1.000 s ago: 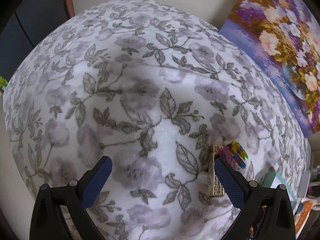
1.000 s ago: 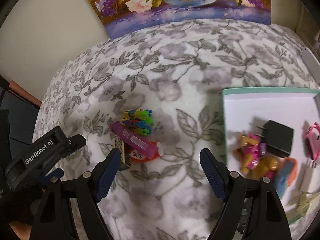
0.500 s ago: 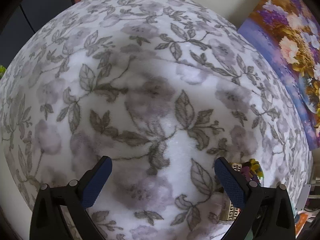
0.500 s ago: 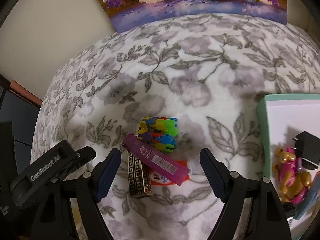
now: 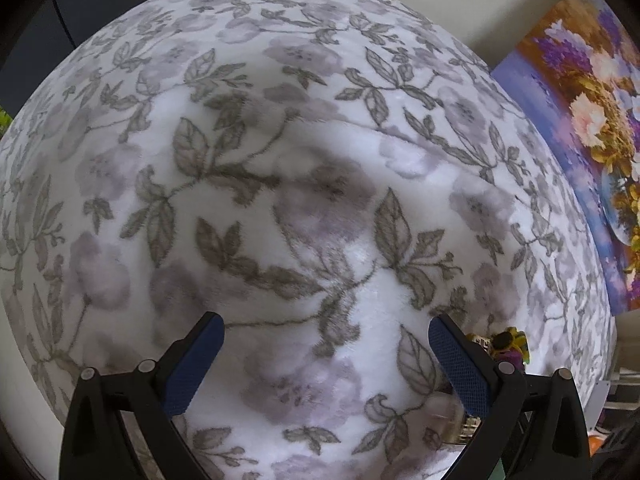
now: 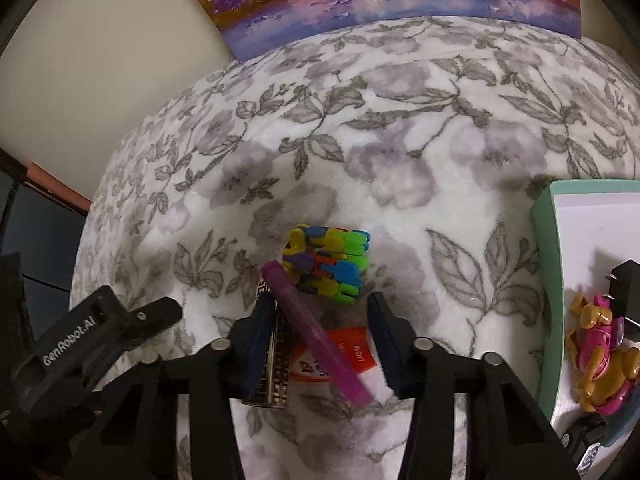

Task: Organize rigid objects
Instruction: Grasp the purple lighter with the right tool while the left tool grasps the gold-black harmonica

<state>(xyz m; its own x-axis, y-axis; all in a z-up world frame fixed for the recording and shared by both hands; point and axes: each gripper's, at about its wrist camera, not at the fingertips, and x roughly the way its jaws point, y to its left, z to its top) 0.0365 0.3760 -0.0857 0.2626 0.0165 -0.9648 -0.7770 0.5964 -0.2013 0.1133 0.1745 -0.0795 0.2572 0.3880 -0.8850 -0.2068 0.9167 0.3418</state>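
Jaws of my right gripper (image 6: 320,340) stand apart, straddling a purple tube (image 6: 316,330) lying on the blanket (image 6: 400,160), its long axis from 11 to 5 o'clock. A patterned bar (image 6: 276,360) lies beside it. At 3 o'clock, a tray (image 6: 546,280) holds a toy dog (image 6: 600,360). My left gripper (image 5: 326,360) gapes empty.

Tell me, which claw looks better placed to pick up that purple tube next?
The right claw: its open fingers straddle the purple tube in the small pile. The left claw is open over bare floral blanket, with the pile off beside its right finger.
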